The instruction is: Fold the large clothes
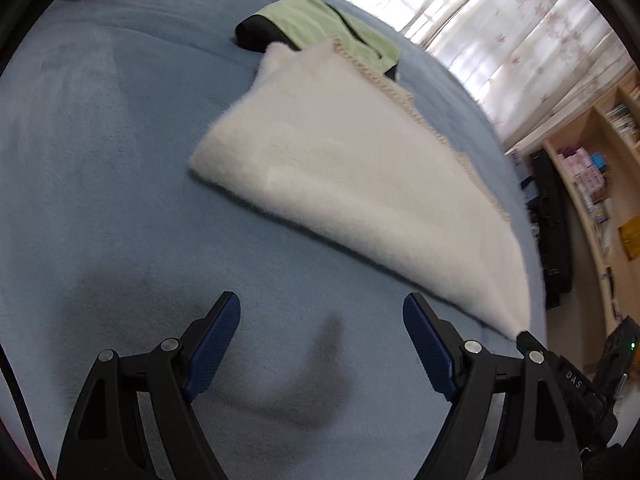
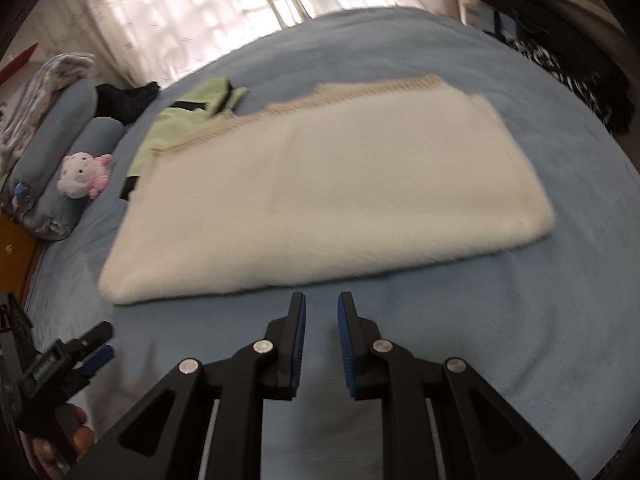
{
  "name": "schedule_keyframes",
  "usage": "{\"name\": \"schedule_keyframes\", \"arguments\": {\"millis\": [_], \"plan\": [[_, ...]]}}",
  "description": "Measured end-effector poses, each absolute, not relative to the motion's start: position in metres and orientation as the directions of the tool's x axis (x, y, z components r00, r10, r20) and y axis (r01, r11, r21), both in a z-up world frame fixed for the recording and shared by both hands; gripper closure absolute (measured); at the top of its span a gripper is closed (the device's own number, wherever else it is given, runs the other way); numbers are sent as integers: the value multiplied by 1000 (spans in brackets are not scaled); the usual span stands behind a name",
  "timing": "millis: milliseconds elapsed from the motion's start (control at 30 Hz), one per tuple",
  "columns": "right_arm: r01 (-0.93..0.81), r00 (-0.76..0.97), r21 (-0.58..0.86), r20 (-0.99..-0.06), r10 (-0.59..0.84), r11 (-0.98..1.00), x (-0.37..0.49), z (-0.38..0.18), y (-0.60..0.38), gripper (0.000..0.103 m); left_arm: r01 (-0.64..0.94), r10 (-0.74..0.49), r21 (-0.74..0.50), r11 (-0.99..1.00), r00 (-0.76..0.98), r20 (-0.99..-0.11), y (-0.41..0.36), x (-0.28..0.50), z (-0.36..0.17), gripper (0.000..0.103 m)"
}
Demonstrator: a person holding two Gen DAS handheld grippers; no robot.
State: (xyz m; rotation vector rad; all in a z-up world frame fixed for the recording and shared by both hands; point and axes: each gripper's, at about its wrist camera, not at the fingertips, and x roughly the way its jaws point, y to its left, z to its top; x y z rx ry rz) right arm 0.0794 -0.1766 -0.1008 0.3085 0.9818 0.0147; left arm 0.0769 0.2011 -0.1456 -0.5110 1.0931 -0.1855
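On the blue bedspread (image 2: 520, 300) lies the folded cream blanket (image 2: 320, 192), a fuzzy, thick rectangle with a beige stitched trim along its far edge; the left wrist view shows the same blanket (image 1: 340, 168) stretching diagonally toward the bed's edge. Both views are somewhat motion-blurred. Touching the blanket's far corner, partly under it, sits a light green garment with black trim (image 1: 324, 26), also seen in the right wrist view (image 2: 176, 128). Farther off near the head of the bed, a pink-and-white plush toy (image 2: 84, 176) leans against a blue bolster pillow (image 2: 60, 152), and a dark crumpled garment (image 2: 124, 100) lies beyond them. Sheer patterned curtains (image 2: 180, 12) hang behind the bed, bright with daylight. Wooden shelves (image 1: 600, 168) packed with small items stand past the bed's side, with a black bag (image 1: 552, 220) in front of them.

The left gripper (image 1: 322, 312) hovers above bare bedspread just beside the blanket's near edge, its jaws spread wide with nothing between the blue ribbed pads (image 1: 216, 344). The right gripper (image 2: 322, 308) is near the blanket's front fold, not touching it; its jaws stand narrowly apart with only bedspread showing through the gap. In the right wrist view the left gripper (image 2: 96, 344) appears at the lower left, a person's hand (image 2: 76, 436) wrapped around its handle.
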Motion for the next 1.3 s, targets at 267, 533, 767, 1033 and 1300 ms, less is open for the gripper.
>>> {"name": "schedule_keyframes", "arguments": {"millis": [267, 533, 767, 1033, 1300], "plan": [[47, 601, 248, -781, 171, 968, 95, -94, -139, 87, -62, -483, -585, 809, 499, -720, 194, 93, -159, 21], [26, 641, 221, -752, 153, 975, 120, -100, -120, 87, -80, -513, -632, 771, 511, -690, 195, 119, -183, 21], [43, 636, 219, -758, 142, 975, 148, -117, -118, 87, -79, -501, -639, 765, 551, -667, 193, 145, -192, 21], [21, 658, 177, -744, 119, 984, 177, -121, -109, 87, -99, -457, -632, 769, 606, -651, 190, 176, -190, 28], [31, 664, 113, -745, 64, 993, 198, -129, -109, 87, -90, -383, -596, 798, 687, -618, 191, 188, -178, 78]]}}
